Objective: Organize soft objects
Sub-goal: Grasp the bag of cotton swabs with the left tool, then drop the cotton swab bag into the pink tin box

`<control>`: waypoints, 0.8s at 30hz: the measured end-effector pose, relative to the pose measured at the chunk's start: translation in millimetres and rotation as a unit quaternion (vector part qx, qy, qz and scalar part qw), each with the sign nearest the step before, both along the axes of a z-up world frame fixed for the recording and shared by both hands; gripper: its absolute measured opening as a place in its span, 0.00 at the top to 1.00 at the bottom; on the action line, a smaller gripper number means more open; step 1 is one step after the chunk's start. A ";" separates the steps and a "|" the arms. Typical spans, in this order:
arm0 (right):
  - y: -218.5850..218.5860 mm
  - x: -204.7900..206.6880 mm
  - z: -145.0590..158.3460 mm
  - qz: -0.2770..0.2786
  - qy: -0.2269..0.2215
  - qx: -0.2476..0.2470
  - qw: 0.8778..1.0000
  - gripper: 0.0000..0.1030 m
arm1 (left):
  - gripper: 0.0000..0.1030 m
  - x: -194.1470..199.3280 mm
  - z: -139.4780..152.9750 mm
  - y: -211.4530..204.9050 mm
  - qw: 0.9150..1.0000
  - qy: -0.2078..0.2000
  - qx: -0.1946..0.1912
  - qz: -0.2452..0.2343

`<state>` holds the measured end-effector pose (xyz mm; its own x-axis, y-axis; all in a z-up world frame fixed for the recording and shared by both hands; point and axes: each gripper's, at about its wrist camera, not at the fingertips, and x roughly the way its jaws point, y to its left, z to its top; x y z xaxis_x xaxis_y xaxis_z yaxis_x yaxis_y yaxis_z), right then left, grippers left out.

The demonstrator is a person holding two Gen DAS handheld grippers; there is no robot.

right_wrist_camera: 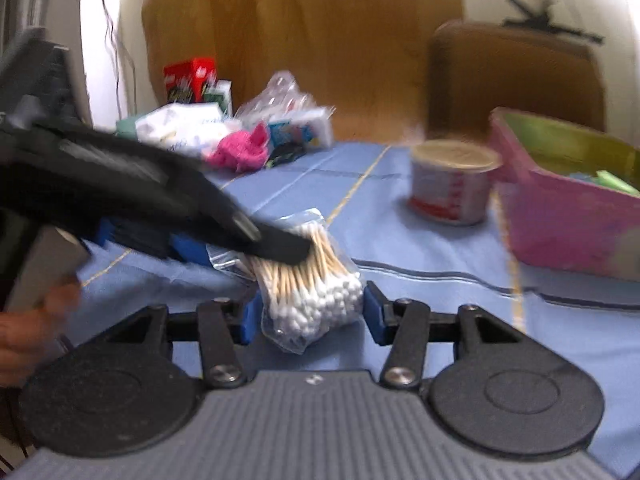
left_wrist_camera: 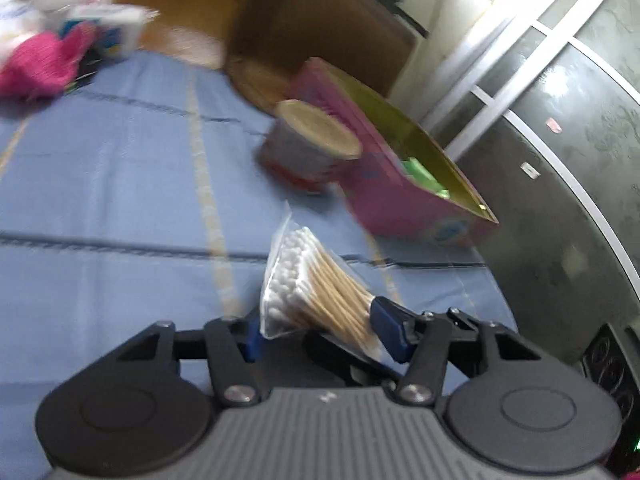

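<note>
left gripper [left_wrist_camera: 316, 332] clamped on cotton swab bag [left_wrist_camera: 304, 284], right gripper [right_wrist_camera: 310, 314] jaws spread around its cotton end [right_wrist_camera: 316, 304], pads just beside it, contact unclear

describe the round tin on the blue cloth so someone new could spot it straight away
Start at the blue tablecloth, then find the pink box near its right edge. The tin stands just left of that box: a short round can with a pale lid and red-and-white label, the only cylinder there.
</note>
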<state>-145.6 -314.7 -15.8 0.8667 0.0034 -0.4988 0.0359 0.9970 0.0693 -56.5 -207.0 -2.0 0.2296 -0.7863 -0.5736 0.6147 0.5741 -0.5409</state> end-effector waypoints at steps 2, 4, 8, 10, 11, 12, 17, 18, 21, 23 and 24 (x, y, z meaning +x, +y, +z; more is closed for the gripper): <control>-10.6 -7.8 4.5 -0.021 -0.020 -0.006 1.000 0.49 | 0.52 -0.9 15.5 -19.7 1.000 -0.012 -0.005 -0.014; -27.6 -13.4 15.3 -0.042 -0.049 -0.011 0.998 0.49 | 0.52 -2.1 33.9 -44.9 0.999 -0.034 -0.009 -0.029; -65.3 -14.5 36.7 -0.092 -0.098 -0.050 0.990 0.49 | 0.51 2.8 64.8 -107.7 0.996 -0.078 -0.006 -0.052; -86.9 -6.2 42.0 -0.117 -0.108 -0.058 0.986 0.49 | 0.44 7.4 73.3 -138.1 0.994 -0.094 0.002 -0.051; -97.8 -0.7 43.7 -0.131 -0.110 -0.063 0.983 0.49 | 0.32 10.8 75.4 -153.6 0.993 -0.107 0.011 -0.045; -107.9 6.2 45.0 -0.149 -0.109 -0.070 0.980 0.48 | 0.27 14.9 76.2 -166.2 0.992 -0.121 0.021 -0.033; -152.8 57.3 28.1 -0.219 -0.079 -0.113 0.966 0.15 | 0.26 21.2 67.4 -198.5 0.985 -0.154 0.069 0.024; -159.6 61.3 24.1 -0.236 -0.068 -0.120 0.962 0.16 | 0.26 20.9 67.3 -194.3 0.986 -0.151 0.069 0.029; -168.7 43.8 23.9 -0.244 -0.077 -0.072 0.964 0.17 | 0.25 17.4 64.5 -180.7 0.985 -0.153 0.070 0.030; -169.5 21.4 25.8 -0.251 -0.092 -0.051 0.962 0.17 | 0.25 13.2 63.3 -173.7 0.982 -0.164 0.084 0.037; -166.9 9.5 26.1 -0.254 -0.097 -0.045 0.961 0.17 | 0.25 10.4 62.3 -170.0 0.981 -0.167 0.089 0.037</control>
<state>-136.1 -481.6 10.4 0.8215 -0.4810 -0.3061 0.5152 0.8562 0.0372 -46.1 -377.0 60.3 0.4799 -0.6552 -0.5834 0.6940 0.6903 -0.2043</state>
